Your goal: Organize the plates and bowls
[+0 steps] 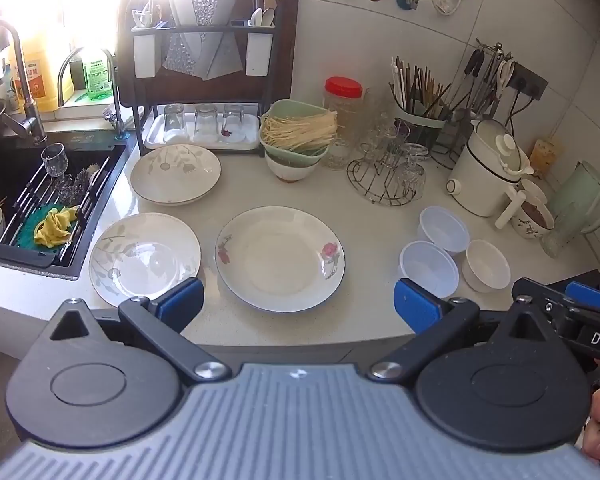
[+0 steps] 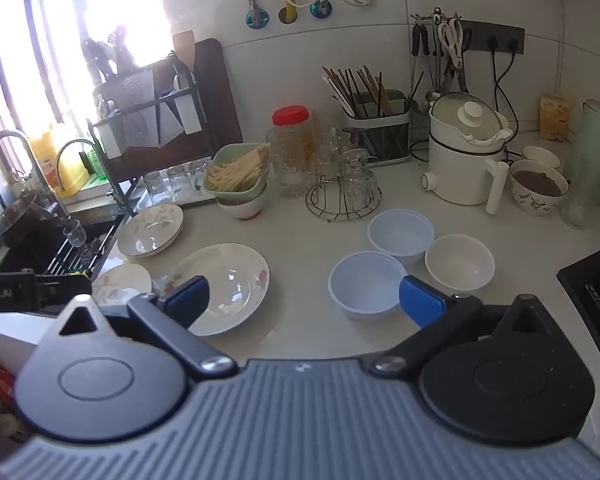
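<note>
Three white plates lie on the counter: a rose-patterned plate (image 1: pixel 280 258) in the middle, a leaf-patterned plate (image 1: pixel 144 258) to its left, and a deeper leaf-patterned plate (image 1: pixel 175 174) behind. Three small bowls sit at the right: two translucent plastic bowls (image 1: pixel 444 230) (image 1: pixel 429 268) and a white bowl (image 1: pixel 486 265). My left gripper (image 1: pixel 298 304) is open and empty, above the counter's front edge before the rose plate. My right gripper (image 2: pixel 304 300) is open and empty, between the rose plate (image 2: pixel 224 286) and the nearest plastic bowl (image 2: pixel 366 282). The other bowls (image 2: pixel 400 236) (image 2: pixel 460 262) lie beyond.
A sink (image 1: pixel 40 184) with a rack, a glass and cloths is at the left. A dish rack (image 1: pixel 204 80) with upturned glasses stands behind. Stacked bowls with noodles (image 1: pixel 296 140), a red-lidded jar (image 1: pixel 342 104), a wire glass holder (image 1: pixel 388 176), a chopstick caddy (image 1: pixel 420 116) and a white cooker (image 1: pixel 488 168) line the back.
</note>
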Demonstrator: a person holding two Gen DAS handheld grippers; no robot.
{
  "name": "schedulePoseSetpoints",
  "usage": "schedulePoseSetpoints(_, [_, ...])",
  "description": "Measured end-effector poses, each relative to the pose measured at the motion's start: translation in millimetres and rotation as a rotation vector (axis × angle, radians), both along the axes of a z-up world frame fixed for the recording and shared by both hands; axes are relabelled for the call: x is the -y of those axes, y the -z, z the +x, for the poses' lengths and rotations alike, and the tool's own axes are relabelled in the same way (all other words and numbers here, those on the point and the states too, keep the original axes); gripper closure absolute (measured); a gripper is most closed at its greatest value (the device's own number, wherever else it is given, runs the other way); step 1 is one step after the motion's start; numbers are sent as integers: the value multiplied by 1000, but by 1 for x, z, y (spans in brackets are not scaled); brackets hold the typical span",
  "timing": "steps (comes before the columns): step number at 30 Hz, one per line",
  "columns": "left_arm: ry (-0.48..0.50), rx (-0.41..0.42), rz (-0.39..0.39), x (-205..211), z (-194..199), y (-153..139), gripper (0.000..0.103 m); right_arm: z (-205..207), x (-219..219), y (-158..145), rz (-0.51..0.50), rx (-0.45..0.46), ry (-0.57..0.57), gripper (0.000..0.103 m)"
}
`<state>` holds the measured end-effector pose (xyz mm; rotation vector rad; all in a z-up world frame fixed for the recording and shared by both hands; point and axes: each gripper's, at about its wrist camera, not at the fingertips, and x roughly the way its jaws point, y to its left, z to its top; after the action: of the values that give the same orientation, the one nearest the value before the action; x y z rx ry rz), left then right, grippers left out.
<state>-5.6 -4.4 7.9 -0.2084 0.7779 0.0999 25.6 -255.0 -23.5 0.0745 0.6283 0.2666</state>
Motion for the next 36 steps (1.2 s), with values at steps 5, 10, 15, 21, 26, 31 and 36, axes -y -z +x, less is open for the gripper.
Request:
schedulePoseSetpoints(5, [7,5,15,0,-2,-1,0,-1,1,-1,3,-3,3,0])
schedulePoseSetpoints(10, [2,3,12,-3,-3,-1,0,0,0,-1,3,-4,3,0])
schedulePoseSetpoints(15, [0,-1,11,-4,-4,-1,0,1,-1,-2,-3,-15,12,0])
schedulePoseSetpoints(21, [1,-2,15,-1,-1,-3,0,2,-3,-2,-10,-15,16,0])
schedulePoseSetpoints(26, [4,4,17,1,0,-2,0,3,-3,-1,-7,-10,21,0])
schedulePoseSetpoints(31, [5,3,13,1,5,2,0,12,0,-1,-12,-19,32,0])
schedulePoseSetpoints(36, [-6,4,4,-2,11,2,0,15,1,2,-16,-30,36,0])
